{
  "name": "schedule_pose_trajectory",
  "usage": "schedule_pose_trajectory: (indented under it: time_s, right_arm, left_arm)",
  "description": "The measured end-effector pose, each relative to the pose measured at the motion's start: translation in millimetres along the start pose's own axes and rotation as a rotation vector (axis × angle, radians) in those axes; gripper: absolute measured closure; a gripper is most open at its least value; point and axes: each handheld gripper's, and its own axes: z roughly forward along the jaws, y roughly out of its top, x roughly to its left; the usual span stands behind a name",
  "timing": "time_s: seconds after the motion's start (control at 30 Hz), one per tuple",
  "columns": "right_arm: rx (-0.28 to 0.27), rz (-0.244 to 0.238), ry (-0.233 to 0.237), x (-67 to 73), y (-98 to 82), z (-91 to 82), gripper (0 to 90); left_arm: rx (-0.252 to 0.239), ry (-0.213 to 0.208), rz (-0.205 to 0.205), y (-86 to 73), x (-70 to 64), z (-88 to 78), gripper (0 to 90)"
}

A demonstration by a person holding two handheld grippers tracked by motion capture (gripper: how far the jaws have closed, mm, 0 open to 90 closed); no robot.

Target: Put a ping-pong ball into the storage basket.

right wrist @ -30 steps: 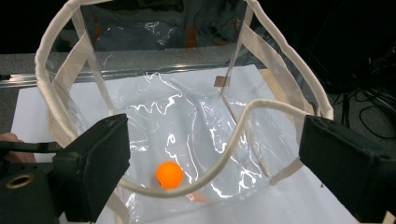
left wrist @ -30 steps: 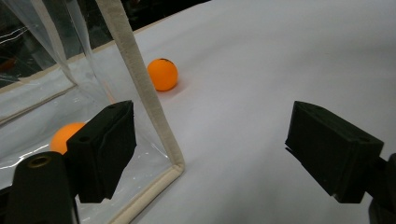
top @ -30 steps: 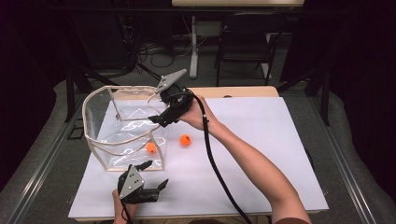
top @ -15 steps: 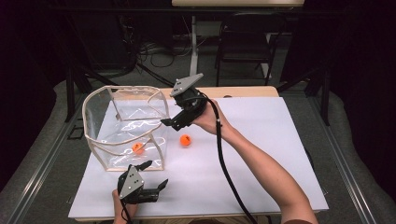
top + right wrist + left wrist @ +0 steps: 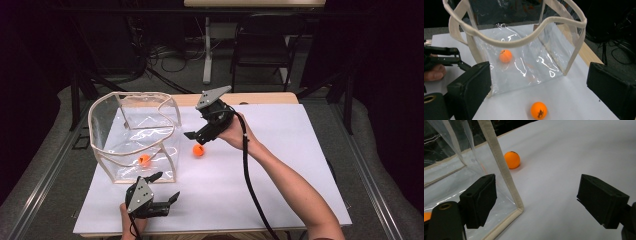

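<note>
Two small orange balls, one clear bag. First orange ball (image 5: pixel 199 150) loose on the white table sheet (image 5: pixel 280 165), just outside the bag's near-right wall, dark print on its top; seen also at (image 5: pixel 539 110) and (image 5: pixel 512 159). Second orange ball (image 5: pixel 144 159) inside the transparent bag (image 5: pixel 135 135), resting on its floor, seen through the plastic at (image 5: pixel 505 55). Bag upright, open-topped, edged in cream trim, walls creased and glossy, standing at the sheet's left side.

Black tools (image 5: pixel 199 136), grey plates, trailing cables
</note>
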Motion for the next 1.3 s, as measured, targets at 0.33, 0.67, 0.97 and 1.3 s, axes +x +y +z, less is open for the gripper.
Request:
schedule_pose_trajectory:
  time_s: [0.33, 0.67, 0.97, 1.3]
  right_arm:
    - [0.010, 0.024, -0.003, -2.2, -24.6, -0.6, 4.7]
    - [0.004, 0.064, 0.009, -3.3, -47.5, -4.4, 3.8]
    - [0.006, 0.090, 0.008, -3.9, -68.0, -6.0, 3.6]
    - [0.035, 0.121, 0.008, -3.5, -93.2, -2.5, 3.6]
  left_arm:
    - [0.000, 0.001, -0.001, 0.0, 0.2, 0.1, 15.8]
    - [0.000, -0.001, 0.000, 0.1, 0.1, -0.1, 15.8]
    - [0.002, 0.001, 0.001, 0.1, -0.1, 0.1, 15.8]
    - [0.002, 0.002, 0.000, -0.3, 0.2, -0.2, 15.8]
